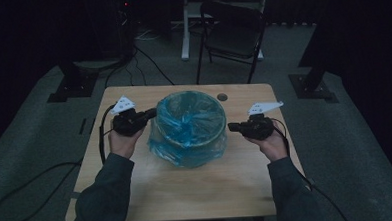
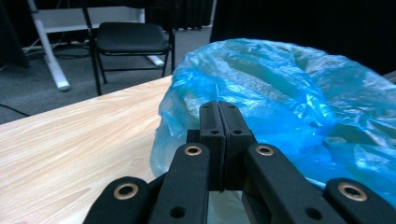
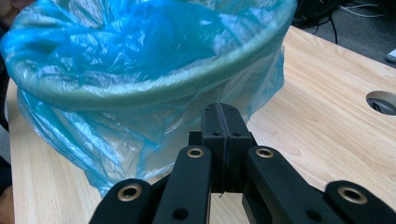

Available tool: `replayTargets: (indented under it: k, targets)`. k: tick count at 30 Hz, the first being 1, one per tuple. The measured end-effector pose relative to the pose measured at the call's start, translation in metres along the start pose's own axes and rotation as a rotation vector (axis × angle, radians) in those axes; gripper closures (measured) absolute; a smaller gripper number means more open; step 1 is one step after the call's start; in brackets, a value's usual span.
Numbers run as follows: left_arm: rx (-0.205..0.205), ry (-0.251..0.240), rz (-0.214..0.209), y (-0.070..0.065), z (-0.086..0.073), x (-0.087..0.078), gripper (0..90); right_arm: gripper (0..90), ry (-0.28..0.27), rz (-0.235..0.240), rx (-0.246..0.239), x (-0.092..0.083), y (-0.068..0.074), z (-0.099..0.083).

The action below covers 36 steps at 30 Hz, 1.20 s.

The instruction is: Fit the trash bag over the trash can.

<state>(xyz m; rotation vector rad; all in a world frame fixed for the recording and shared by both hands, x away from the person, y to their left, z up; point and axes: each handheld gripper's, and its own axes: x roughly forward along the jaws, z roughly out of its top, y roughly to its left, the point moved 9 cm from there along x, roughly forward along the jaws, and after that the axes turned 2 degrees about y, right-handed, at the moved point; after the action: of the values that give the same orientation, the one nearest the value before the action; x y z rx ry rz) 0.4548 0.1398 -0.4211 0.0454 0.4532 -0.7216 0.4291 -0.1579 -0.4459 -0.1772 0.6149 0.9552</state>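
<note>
A round bin lined with a blue plastic bag [image 1: 189, 126] stands in the middle of the wooden table [image 1: 187, 191]. The bag's film is folded over the rim and hangs down the outside. My left gripper [image 1: 153, 113] is at the bin's left side, level with the rim. Its jaws are shut, pads together, and its tips [image 2: 219, 106] rest against the blue bag [image 2: 289, 93]; I see no film between the pads. My right gripper [image 1: 231, 125] is at the bin's right side, also shut, its tips [image 3: 219, 108] just before the hanging film [image 3: 140, 121].
A round cable hole [image 1: 222, 97] sits in the tabletop behind the bin, also in the right gripper view as the hole [image 3: 383, 101]. A black folding chair [image 1: 233, 34] and a white stand [image 1: 185, 26] are beyond the table. Cables [image 1: 32, 187] trail over the grey floor.
</note>
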Motion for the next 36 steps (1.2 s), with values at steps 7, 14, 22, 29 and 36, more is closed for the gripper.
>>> replayTargets:
  k: [7, 14, 22, 29, 36]
  targets:
    - [-0.011, -0.003, 0.009, 0.003, 0.001, 0.004, 89.4, 67.3, -0.081, -0.008, 0.067, -0.007, -0.006, 0.015]
    - [-0.013, -0.009, 0.010, 0.004, 0.003, 0.006, 89.2, 60.7, -0.107, -0.030, 0.056, -0.006, -0.003, 0.034]
    - [-0.016, -0.010, 0.009, 0.005, 0.005, 0.008, 88.6, 59.0, -0.044, -0.110, 0.018, 0.011, -0.006, 0.044]
    - [-0.014, -0.012, 0.016, 0.007, 0.007, 0.012, 89.1, 87.2, -0.065, -0.106, 0.044, 0.009, -0.014, 0.048]
    - [-0.024, -0.014, 0.021, 0.011, 0.011, 0.020, 89.4, 89.1, -0.052, -0.128, 0.061, 0.012, -0.022, 0.047]
